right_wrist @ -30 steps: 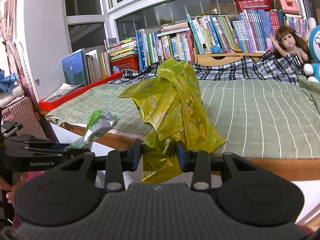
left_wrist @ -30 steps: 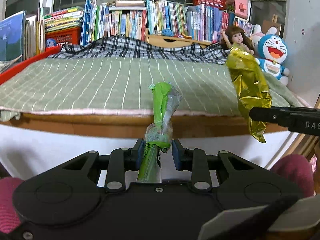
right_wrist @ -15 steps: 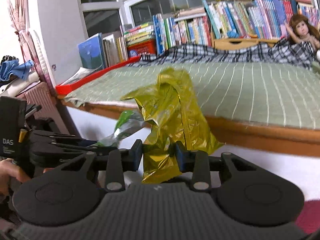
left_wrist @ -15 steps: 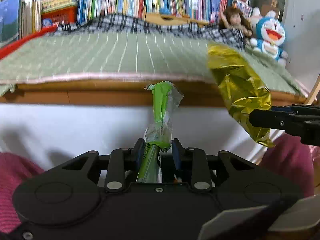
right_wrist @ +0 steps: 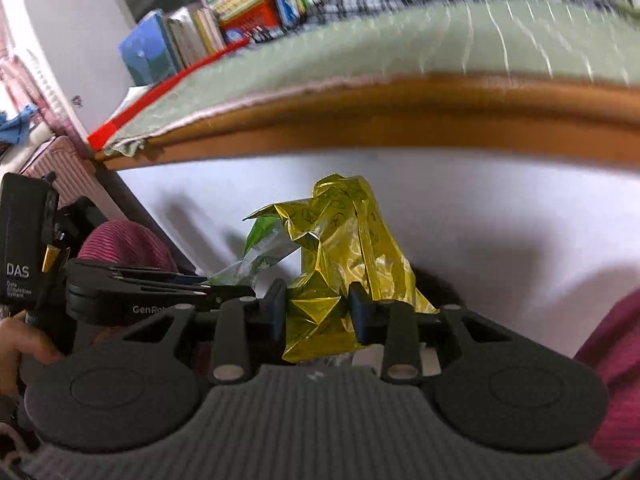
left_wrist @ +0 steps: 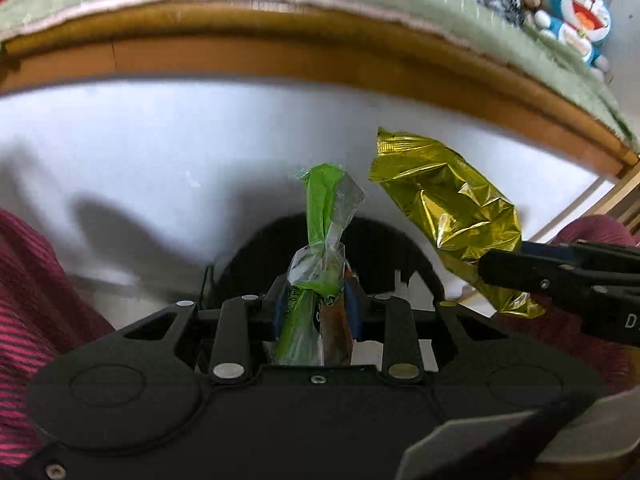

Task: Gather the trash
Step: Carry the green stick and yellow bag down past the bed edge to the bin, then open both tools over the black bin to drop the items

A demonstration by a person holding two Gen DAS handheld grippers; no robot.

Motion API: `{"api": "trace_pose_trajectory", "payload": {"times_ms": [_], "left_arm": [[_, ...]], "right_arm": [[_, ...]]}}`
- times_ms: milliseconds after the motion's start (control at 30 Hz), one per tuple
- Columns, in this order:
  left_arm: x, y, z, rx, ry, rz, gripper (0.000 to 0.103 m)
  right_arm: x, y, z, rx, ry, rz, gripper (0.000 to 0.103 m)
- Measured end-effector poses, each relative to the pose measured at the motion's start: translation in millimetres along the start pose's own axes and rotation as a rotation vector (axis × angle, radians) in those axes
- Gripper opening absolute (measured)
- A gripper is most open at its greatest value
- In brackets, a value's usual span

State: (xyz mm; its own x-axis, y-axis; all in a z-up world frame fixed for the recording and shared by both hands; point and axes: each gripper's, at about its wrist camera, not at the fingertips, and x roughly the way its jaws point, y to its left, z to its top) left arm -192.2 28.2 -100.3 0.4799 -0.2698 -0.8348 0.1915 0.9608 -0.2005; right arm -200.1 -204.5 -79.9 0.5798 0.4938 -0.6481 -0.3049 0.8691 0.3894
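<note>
Item one, green wrapper (left_wrist: 320,240): clamped between the fingers of my left gripper (left_wrist: 316,312), standing up and away from them along its long axis, twisted at the waist, part clear film and part bright green, with an orange-brown scrap pinched in beside it low in the grip. Item two, gold foil bag (right_wrist: 344,264): gripped low on its body in my right gripper (right_wrist: 318,310), crumpled, glossy, faintly printed, its top flaring above the fingers and a flap hanging below them. Relation that matters: a dark round opening (left_wrist: 320,248) (a bin with a black liner, I judge, though its rim is mostly hidden) sits directly behind and below the green wrapper in the left wrist view, so the left hand looks the nearer of the two; the foil bag hangs just to its right, beside the wrapper but apart from it. Both pieces are held clear of the green bed cover (right_wrist: 400,40) and its wooden edge (left_wrist: 280,56), in front of the white panel below. Remaining, by my reckoning: bring each over the opening and part the fingers.
</note>
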Motion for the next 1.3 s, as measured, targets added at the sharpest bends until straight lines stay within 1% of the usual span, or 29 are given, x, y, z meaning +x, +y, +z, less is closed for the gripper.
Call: {"api": "trace_pose_trajectory", "payload": {"times_ms": [100, 300, 433, 600, 733, 833, 1033, 1133, 1200, 1267, 1300], "left_arm": [[14, 1, -2, -0.015, 0.035, -0.007, 0.028], [43, 1, 1, -0.031, 0.101, 0.016, 0.028], [56, 1, -1, -0.021, 0.141, 0.023, 0.028], [69, 3, -6, -0.023, 0.166, 0.034, 0.028], [71, 1, -9, -0.034, 0.181, 0.038, 0.028], [71, 1, -9, -0.03, 0.178, 0.044, 0.032], [66, -1, -9, -0.014, 0.164, 0.05, 0.04], [65, -3, -9, -0.01, 0.161, 0.054, 0.046], [64, -3, -9, -0.005, 0.158, 0.056, 0.05], [64, -3, -8, 0.0, 0.155, 0.058, 0.054], [63, -3, -8, 0.003, 0.153, 0.06, 0.057]], "right_arm": [[12, -6, -7, 0.062, 0.032, -0.019, 0.038], [36, -18, -19, 0.167, 0.09, -0.049, 0.038], [48, -20, -24, 0.185, 0.115, -0.067, 0.038], [61, -18, -27, 0.19, 0.14, -0.083, 0.038], [69, -12, -25, 0.179, 0.152, -0.094, 0.04], [71, -12, -22, 0.18, 0.155, -0.097, 0.042], [72, -14, -22, 0.191, 0.151, -0.096, 0.043], [70, -15, -23, 0.19, 0.147, -0.096, 0.044], [68, -17, -24, 0.186, 0.145, -0.096, 0.046], [66, -18, -25, 0.183, 0.138, -0.095, 0.055], [65, -18, -25, 0.182, 0.134, -0.094, 0.058]]}}
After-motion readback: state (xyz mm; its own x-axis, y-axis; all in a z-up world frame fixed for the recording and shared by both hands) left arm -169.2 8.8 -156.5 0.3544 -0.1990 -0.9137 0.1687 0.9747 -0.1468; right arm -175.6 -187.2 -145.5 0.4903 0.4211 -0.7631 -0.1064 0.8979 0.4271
